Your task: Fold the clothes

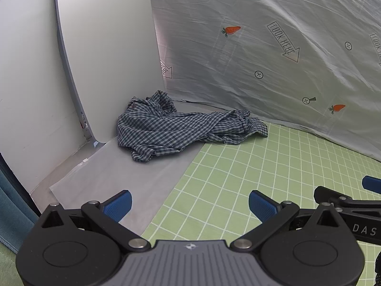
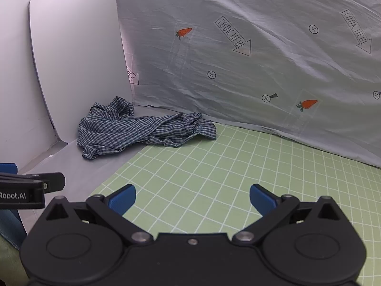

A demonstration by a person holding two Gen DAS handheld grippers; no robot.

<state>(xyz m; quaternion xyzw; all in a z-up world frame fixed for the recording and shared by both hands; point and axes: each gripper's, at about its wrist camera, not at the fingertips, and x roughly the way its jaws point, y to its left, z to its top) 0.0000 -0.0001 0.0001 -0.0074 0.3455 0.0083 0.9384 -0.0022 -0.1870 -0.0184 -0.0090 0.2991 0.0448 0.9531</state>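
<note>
Surface: green grid mat (image 1: 262,190), pale grey plastic sheet (image 1: 114,178) beside its left edge
Backdrop: grey bedsheet (image 1: 262,59) hung behind the mat, printed with carrots, "LOOK HERE" arrows, small circled plus marks
Panel: white rounded board (image 1: 107,54) leaning upright at the mat's far-left corner, left of the bedsheet
Shirt: blue-white checked shirt (image 1: 171,128), crumpled in a heap at the mat's far-left corner; mostly on the plastic sheet, one end trailing onto the mat; touches the board's foot and the sheet's base
Left gripper: left gripper (image 1: 189,205) released, blue pads spread wide, nothing between them; near edge of the mat, straddling the mat/plastic seam, well apart from shirt
Right gripper: right gripper (image 2: 192,196) released too, pads wide, empty; over the mat's near edge, well apart from shirt, just right of the left gripper
</note>
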